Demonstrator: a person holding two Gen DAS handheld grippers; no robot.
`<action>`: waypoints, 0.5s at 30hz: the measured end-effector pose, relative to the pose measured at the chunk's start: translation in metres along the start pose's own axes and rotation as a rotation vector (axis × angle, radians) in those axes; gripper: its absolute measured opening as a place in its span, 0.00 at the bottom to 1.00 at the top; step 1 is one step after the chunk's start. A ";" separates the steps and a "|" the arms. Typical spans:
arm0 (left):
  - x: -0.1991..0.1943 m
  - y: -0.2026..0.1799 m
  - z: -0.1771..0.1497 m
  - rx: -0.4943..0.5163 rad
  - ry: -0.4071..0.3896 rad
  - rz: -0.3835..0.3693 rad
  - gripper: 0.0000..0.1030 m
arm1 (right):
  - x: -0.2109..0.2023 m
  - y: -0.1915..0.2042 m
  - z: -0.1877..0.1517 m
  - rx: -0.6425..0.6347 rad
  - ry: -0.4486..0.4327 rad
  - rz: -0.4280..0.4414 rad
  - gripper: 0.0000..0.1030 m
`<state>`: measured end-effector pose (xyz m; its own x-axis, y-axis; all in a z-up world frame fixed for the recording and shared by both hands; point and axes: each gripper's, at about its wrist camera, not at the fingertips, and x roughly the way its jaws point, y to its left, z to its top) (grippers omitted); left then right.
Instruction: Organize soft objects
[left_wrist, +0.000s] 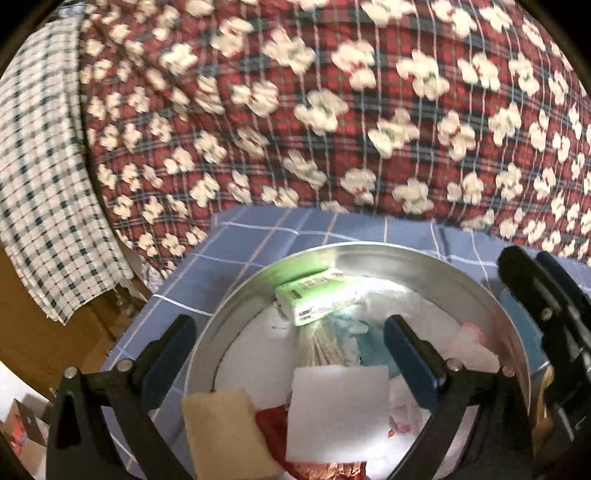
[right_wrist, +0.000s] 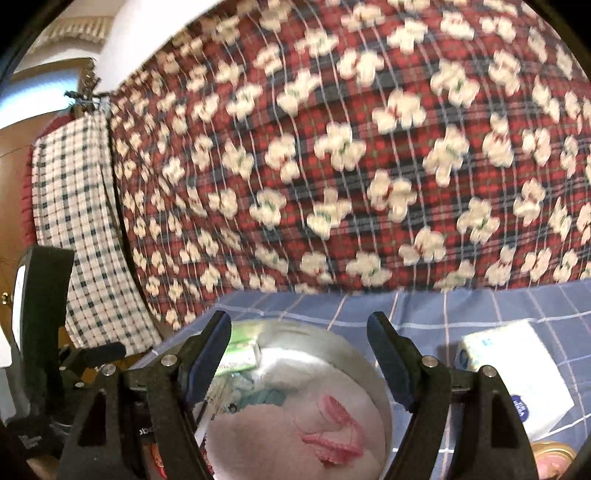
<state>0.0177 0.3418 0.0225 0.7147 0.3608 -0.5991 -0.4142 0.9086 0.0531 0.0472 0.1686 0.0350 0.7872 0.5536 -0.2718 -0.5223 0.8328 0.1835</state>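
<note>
Metal basin (left_wrist: 369, 254) on blue checked sheet (left_wrist: 258, 236); holds the soft things gathered so far: green tissue pack (left_wrist: 317, 295) at far wall, white sponge (left_wrist: 340, 410) and tan sponge (left_wrist: 225, 432) at near rim, red wrapper (left_wrist: 271, 421) between them, pale cloth with pink trim (right_wrist: 332, 424) on the right side.

Left gripper (left_wrist: 288, 354) spread, nothing between the fingers, poised over the basin's near half; right gripper (right_wrist: 299, 354) also spread and empty, over the basin's right rim.

Step in hand, as I judge it: between picks; both tools free above the basin, most items already in.

White tissue pack (right_wrist: 517, 376) lies outside, on the sheet just right of the basin; a yellow-pink thing (right_wrist: 554, 454) near the lower right edge, too cut off to name. Next move likely calls for the right gripper to swing right, drop to the sheet and close across the pack's narrow sides.

Room: red flowered quilt (right_wrist: 332, 147) rises close behind the basin; checked towel (left_wrist: 40, 184) hangs far left; open sheet to the right; the two grippers sit near each other, so keep them apart; basin rim is the edge to clear.
</note>
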 end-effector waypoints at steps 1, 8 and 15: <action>-0.003 0.000 -0.003 -0.005 -0.020 0.007 1.00 | -0.005 0.001 -0.001 -0.013 -0.027 -0.004 0.76; -0.025 0.005 -0.013 -0.063 -0.181 0.040 1.00 | -0.024 0.006 -0.007 -0.063 -0.128 -0.032 0.79; -0.043 0.009 -0.024 -0.124 -0.290 0.048 1.00 | -0.031 -0.001 -0.014 -0.042 -0.153 -0.023 0.81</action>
<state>-0.0303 0.3291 0.0298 0.8160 0.4642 -0.3446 -0.5046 0.8627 -0.0327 0.0186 0.1510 0.0298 0.8382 0.5303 -0.1274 -0.5144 0.8463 0.1383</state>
